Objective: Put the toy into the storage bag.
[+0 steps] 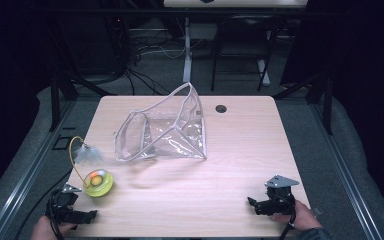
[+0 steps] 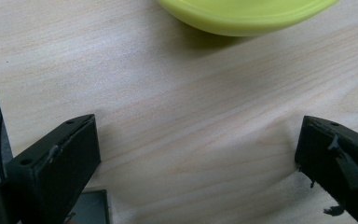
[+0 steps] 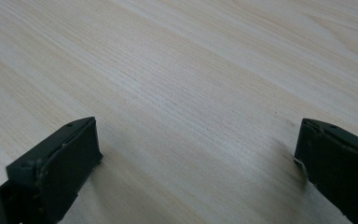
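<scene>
The left gripper [image 1: 82,216] and the right gripper [image 1: 258,205] rest at the near edge of the pale wooden table [image 1: 240,150], both with jaws wide apart and empty. The left gripper view cuts off the round lime-green plastic bowl [image 2: 247,16] just ahead. The bowl's orange content is blurred. Farther back lies a clear plastic zip pouch [image 1: 162,131], open.

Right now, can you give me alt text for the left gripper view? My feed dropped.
The left gripper hovers open over the pale wooden table, jaws wide apart with nothing between them. The rim of a yellow-green bowl sits just ahead at the top edge, and the table's edge runs down the left side.
</scene>
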Tool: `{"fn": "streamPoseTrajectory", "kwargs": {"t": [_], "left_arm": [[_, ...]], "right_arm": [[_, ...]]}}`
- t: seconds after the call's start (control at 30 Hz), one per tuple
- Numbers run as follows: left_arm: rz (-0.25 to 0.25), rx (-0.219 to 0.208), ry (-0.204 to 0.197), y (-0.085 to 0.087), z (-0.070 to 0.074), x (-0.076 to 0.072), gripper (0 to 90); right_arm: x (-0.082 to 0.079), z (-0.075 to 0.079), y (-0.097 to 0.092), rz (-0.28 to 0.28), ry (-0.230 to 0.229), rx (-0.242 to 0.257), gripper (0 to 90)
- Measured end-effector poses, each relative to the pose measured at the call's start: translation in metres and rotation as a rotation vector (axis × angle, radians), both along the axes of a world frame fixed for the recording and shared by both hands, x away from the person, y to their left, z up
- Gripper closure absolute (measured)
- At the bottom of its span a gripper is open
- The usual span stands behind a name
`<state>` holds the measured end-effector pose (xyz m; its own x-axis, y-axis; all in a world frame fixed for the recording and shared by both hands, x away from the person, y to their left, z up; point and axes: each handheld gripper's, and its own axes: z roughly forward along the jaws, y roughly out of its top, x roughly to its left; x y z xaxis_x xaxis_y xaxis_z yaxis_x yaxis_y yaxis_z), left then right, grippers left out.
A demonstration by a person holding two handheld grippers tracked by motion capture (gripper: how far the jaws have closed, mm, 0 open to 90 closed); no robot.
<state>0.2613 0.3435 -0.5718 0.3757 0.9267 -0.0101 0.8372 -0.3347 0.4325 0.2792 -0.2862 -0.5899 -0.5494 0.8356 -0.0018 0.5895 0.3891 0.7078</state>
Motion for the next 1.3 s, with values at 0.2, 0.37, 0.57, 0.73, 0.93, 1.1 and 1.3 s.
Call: {"fn": "streamPoseTrajectory", "kwargs": {"t": [0.2, 0.37, 0.57, 0.73, 0.93, 1.1, 1.3], "left_arm": [[0.000, 0.000, 0.000, 0.000, 0.000, 0.000, 0.0], [-0.003, 0.001, 0.002, 0.000, 0.000, 0.000, 0.0], [-0.029, 0.008, 0.022, -0.002, 0.001, 0.002, 0.0], [-0.037, 0.009, 0.018, -0.006, 0.005, 0.005, 0.0], [-0.001, -0.019, -0.040, -0.001, 0.014, 0.004, 0.0], [0.004, -0.042, -0.093, -0.001, 0.021, 0.003, 0.0], [-0.003, -0.049, -0.157, -0.002, 0.030, 0.001, 0.0]], "right_arm": [[0.000, 0.000, 0.000, 0.000, 0.000, 0.000, 0.0], [0.000, 0.000, 0.000, 0.000, 0.000, 0.000, 0.0], [0.000, 0.000, 0.000, 0.000, 0.000, 0.005, 0.0], [0.000, 0.000, 0.000, 0.000, -0.001, 0.005, 0.0], [0.000, 0.000, 0.000, 0.000, 0.000, 0.005, 0.0], [0.000, 0.000, 0.000, 0.000, -0.001, 0.005, 0.0], [0.000, 0.000, 0.000, 0.000, -0.001, 0.005, 0.0]]}}
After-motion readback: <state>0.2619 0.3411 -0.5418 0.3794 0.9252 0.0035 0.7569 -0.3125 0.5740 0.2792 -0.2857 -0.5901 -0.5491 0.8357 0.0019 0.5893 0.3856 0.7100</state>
